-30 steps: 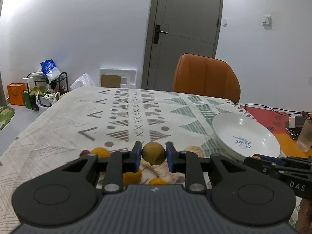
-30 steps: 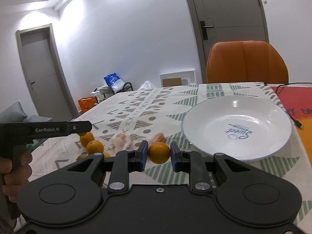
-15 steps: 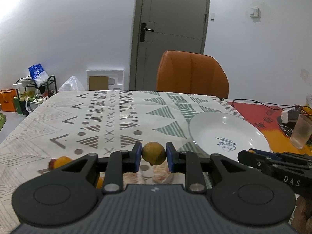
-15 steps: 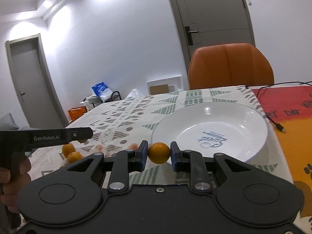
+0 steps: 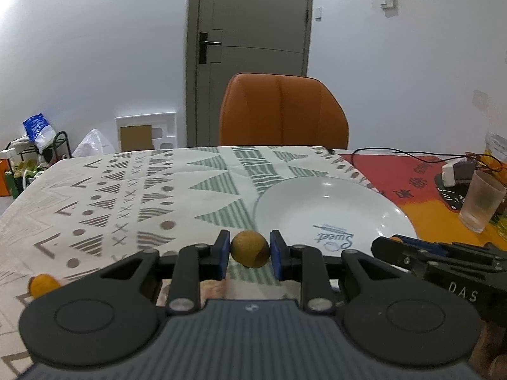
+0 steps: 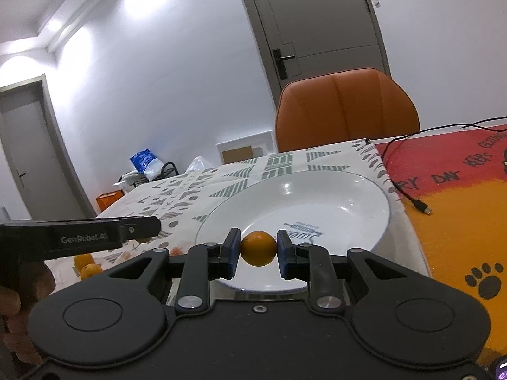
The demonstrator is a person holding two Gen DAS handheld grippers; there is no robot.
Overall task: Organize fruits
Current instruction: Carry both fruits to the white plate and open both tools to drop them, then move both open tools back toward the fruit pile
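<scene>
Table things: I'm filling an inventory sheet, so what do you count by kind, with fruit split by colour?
Orange fruit: 3, one in the right gripper jaws, two loose
Brownish-yellow fruit: 1, in the left gripper jaws
White plate: 1
Clear cup: 1
Total: 6; pale pinkish bits nearby are too blurred to count.

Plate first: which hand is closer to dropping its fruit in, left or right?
Right, probably. The right gripper holds its orange over the plate, while the left gripper and its brownish fruit sit short of the rim.
</scene>
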